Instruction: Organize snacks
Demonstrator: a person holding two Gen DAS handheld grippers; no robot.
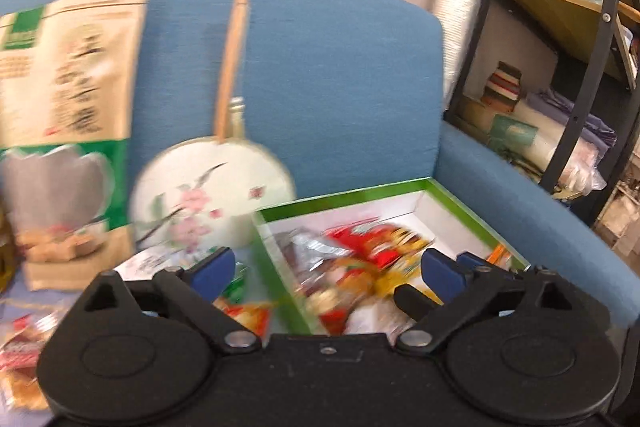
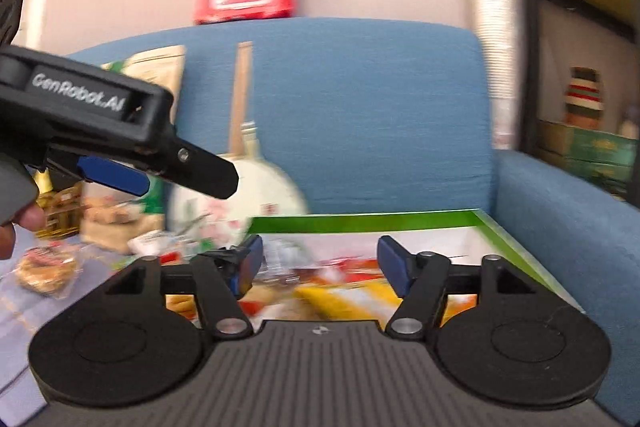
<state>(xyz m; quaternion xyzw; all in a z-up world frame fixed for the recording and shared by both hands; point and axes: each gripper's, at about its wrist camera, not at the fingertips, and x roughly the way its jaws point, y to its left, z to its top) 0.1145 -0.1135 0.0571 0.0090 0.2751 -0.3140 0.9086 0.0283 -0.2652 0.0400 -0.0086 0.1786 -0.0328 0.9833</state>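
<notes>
The snacks (image 1: pixel 360 267) lie in a heap inside the green box (image 1: pixel 460 195) on the blue sofa (image 1: pixel 340 87). More snack packs (image 2: pixel 48 267) lie loose on the seat to the left. They look light, soft and crinkly, so I think a pinch at a pack's edge works best. The left gripper (image 1: pixel 328 267) is spread wide and holds nothing. The right gripper (image 2: pixel 320 263) is spread wide too, holding nothing. A round fan (image 1: pixel 212 195) leans on the sofa back. Shelves (image 1: pixel 568 27) stand to the right.
</notes>
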